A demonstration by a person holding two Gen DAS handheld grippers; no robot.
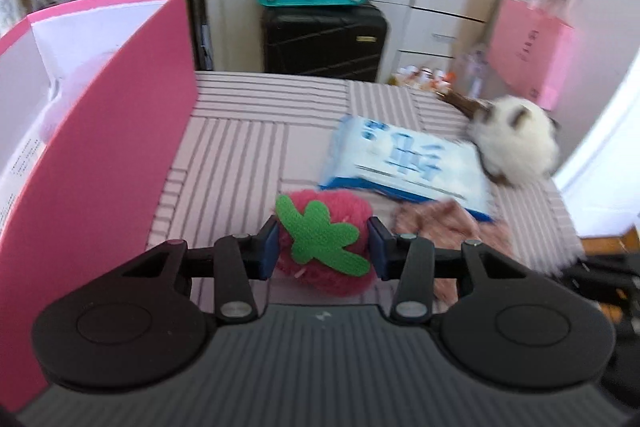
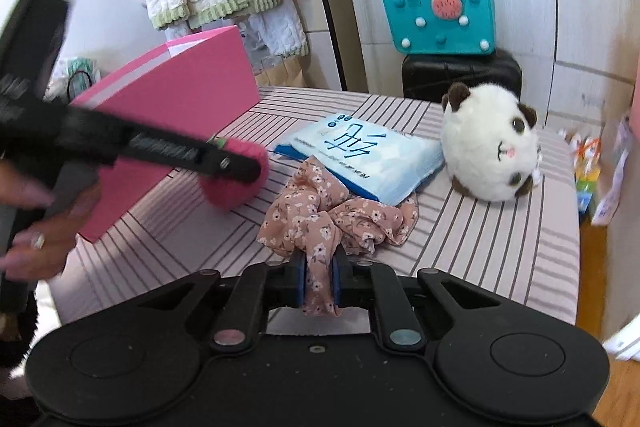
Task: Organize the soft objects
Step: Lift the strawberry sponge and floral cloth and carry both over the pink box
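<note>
Now our left tool (image 1: pixel 322 247) pinches the strawberry plush (image 1: pixel 324 243) beside the pink box (image 1: pixel 100 155); our right tool (image 2: pixel 320 283) pinches the floral scrunchie (image 2: pixel 332 215) near the table's (image 2: pixel 500 247) front edge.

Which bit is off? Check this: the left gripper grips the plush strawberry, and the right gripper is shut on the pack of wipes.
The right gripper's load is wrong. In the right wrist view the right gripper is shut on the floral scrunchie, not the pack of wipes, which lies free on the striped cover. The left gripper does grip the plush strawberry.

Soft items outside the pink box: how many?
4: strawberry plush in left gripper, floral scrunchie in right gripper, tissue pack and panda plush on bed. Box contents hidden.
</note>
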